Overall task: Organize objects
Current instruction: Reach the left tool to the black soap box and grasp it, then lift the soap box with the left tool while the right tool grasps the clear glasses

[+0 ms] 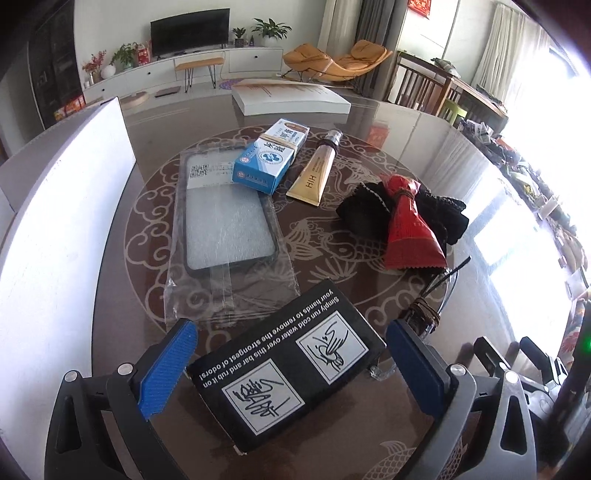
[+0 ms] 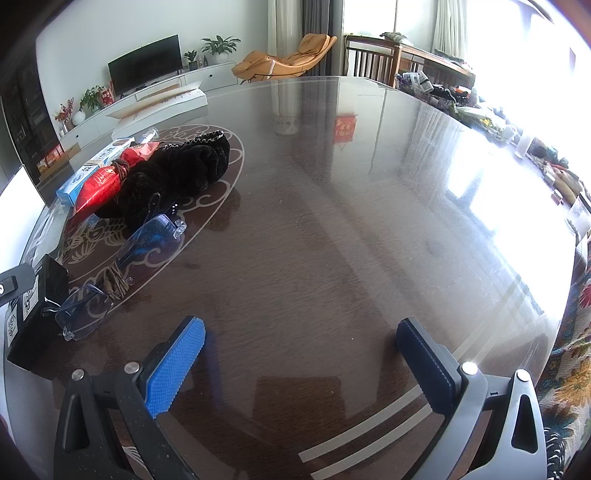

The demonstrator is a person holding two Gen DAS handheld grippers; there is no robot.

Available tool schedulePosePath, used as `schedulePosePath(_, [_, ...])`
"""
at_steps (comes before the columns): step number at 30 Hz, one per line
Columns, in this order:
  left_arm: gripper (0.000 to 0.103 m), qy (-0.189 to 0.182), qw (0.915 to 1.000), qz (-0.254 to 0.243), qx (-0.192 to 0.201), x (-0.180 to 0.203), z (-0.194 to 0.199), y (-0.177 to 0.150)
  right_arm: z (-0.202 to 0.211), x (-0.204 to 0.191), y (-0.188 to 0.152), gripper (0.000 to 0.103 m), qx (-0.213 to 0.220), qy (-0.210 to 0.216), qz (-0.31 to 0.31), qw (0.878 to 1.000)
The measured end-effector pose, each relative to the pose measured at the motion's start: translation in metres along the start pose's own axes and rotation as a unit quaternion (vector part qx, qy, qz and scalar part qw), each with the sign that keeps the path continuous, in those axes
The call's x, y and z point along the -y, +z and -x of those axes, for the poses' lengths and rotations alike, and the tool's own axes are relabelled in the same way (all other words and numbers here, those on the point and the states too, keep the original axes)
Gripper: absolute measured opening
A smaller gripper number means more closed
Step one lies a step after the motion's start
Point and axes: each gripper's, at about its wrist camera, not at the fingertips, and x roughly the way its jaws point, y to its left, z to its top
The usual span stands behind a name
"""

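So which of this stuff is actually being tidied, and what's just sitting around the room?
Being tidied, on the table:
black box
phone case
blue box
gold tube
red packet
black cloth
glasses

Just around:
TV
plants
orange chair
white box

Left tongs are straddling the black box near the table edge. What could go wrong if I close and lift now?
1. The black box lies skewed between the open left tongs, so closing may twist it or pinch only its corners.
2. The glasses lie right beside the box; a swinging box could knock them.
3. The box sits near the table edge and could fall if it slips.
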Motion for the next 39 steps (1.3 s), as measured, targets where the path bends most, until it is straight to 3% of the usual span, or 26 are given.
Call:
schedulePosePath(7, [0.103,0.033,0.9950,-0.093,-0.014,0.012,-0.003,-0.020,0.000,0.000,0.000,0.103,0.000,0.000,0.000,1.000])
schedulePosePath(13, [0.103,0.035,0.9959,-0.069,-0.046,0.006,-0.030,-0.018,0.000,0.000,-0.001,0.103,0.000,0.000,0.000,1.000])
schedulePosePath(18, [0.102,0.041,0.9974,-0.052,-0.027,0.003,-0.029,-0.023,0.000,0.000,-0.001,0.103,0.001,0.000,0.000,1.000])
schedulePosePath(22, [0.072,0.064,0.9976,-0.025,0.006,0.001,-0.014,-0.036,0.000,0.000,-0.001,0.103,0.001,0.000,0.000,1.000])
schedulePosePath(26, [0.062,0.089,0.9956,0.023,0.020,-0.002,0.000,-0.053,0.000,0.000,-0.001,0.103,0.001,0.000,-0.001,1.000])
schedulePosePath(30, [0.063,0.108,0.9905,0.080,0.031,-0.011,0.008,-0.067,-0.001,0.000,-0.001,0.103,0.001,0.000,0.000,1.000])
schedulePosePath(33, [0.070,0.106,0.9923,0.058,0.025,-0.009,0.006,-0.066,-0.001,0.000,-0.001,0.103,0.001,0.000,0.000,1.000])
schedulePosePath(35, [0.082,0.109,0.9931,0.041,0.019,-0.008,0.003,-0.064,-0.002,0.000,0.000,0.103,0.001,0.001,-0.001,1.000])
schedulePosePath(39, [0.088,0.105,0.9930,0.051,0.016,-0.020,-0.001,-0.058,-0.002,0.000,-0.001,0.103,0.000,0.003,0.000,1.000])
